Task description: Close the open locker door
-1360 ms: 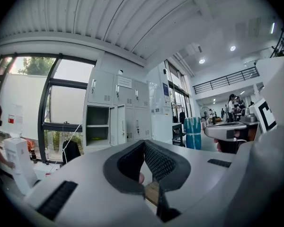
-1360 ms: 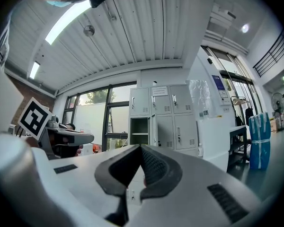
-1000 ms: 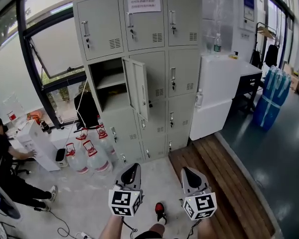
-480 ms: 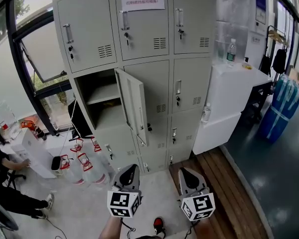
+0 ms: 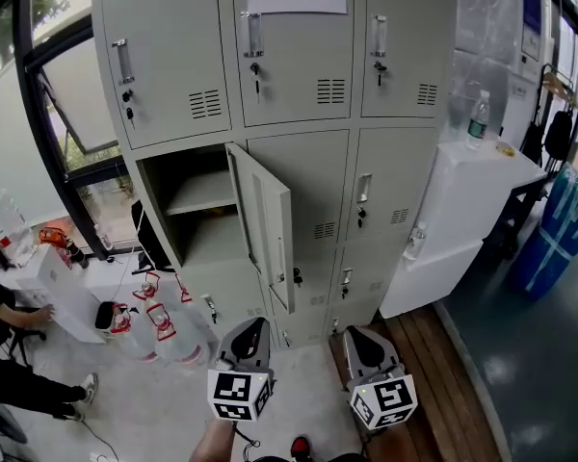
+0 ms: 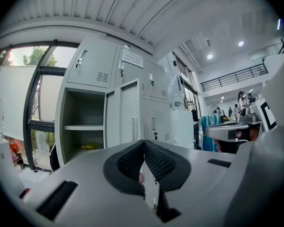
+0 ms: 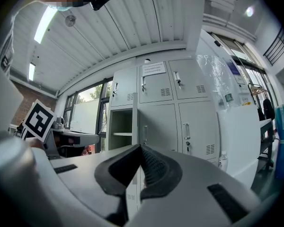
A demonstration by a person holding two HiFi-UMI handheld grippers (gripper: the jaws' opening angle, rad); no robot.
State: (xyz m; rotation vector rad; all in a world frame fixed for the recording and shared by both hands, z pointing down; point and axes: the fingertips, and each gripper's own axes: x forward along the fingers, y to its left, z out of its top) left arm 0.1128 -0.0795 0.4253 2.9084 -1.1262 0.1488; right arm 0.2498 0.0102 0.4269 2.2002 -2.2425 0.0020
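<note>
The grey locker bank [image 5: 299, 114] stands straight ahead. One middle-left door [image 5: 265, 215] hangs open, swung out to the right of its compartment [image 5: 197, 200], which has one shelf. My left gripper [image 5: 253, 330] and right gripper [image 5: 361, 340] are low in the head view, side by side, pointing level at the lockers and well short of them. Both are shut with nothing between the fingers. In the left gripper view the open door [image 6: 128, 112] and compartment [image 6: 80, 126] lie beyond the closed left gripper [image 6: 144, 143]. The right gripper [image 7: 141, 148] faces the same compartment [image 7: 120, 131].
Several water jugs [image 5: 164, 325] sit on the floor below the open compartment. A white cabinet [image 5: 462, 210] with a bottle [image 5: 477, 114] stands right of the lockers, with a wooden floor strip [image 5: 433, 373] before it. A seated person [image 5: 0, 335] is at far left.
Both grippers and the head have moved closer to the lockers, which now look larger. The door hangs open as before and both grippers stay shut.
</note>
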